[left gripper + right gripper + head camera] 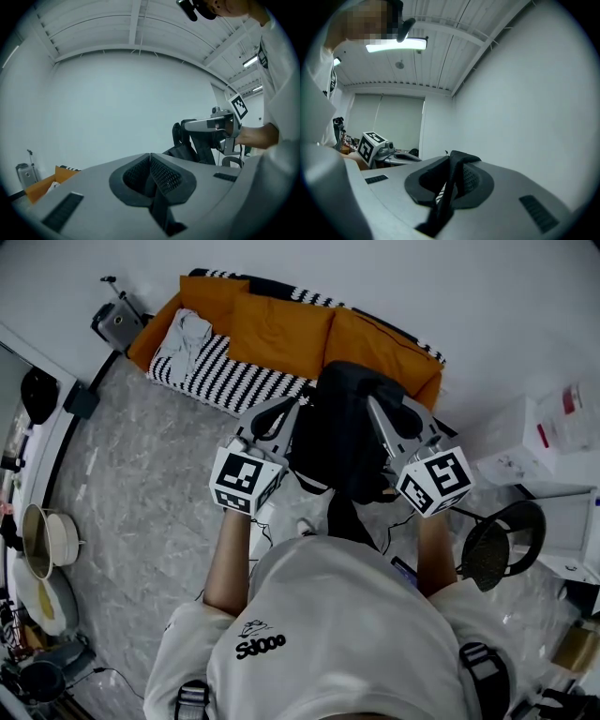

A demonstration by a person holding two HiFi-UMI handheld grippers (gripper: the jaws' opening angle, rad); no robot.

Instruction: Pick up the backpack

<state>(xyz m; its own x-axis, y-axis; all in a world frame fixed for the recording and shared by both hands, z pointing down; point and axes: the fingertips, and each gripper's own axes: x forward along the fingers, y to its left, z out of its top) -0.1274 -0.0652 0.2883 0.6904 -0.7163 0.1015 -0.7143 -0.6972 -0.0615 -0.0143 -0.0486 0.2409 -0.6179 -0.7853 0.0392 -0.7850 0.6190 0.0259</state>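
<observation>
Backpack [339,432] is hanging in front of the orange sofa [281,329], the left gripper [150,177] and right gripper [451,174] jaws each clamping shut on a strap [159,211], so lifting both sides evenly is probably what is needed to avoid tilting.

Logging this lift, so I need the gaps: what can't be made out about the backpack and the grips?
Lower end of the backpack: head view, hidden behind the person's shirt; floor clearance unknown.
Which strap the left hand-held gripper and right hand-held gripper pinch: each gripper view shows only a dark strip between shut pads; gripper bodies hide the rest.
</observation>
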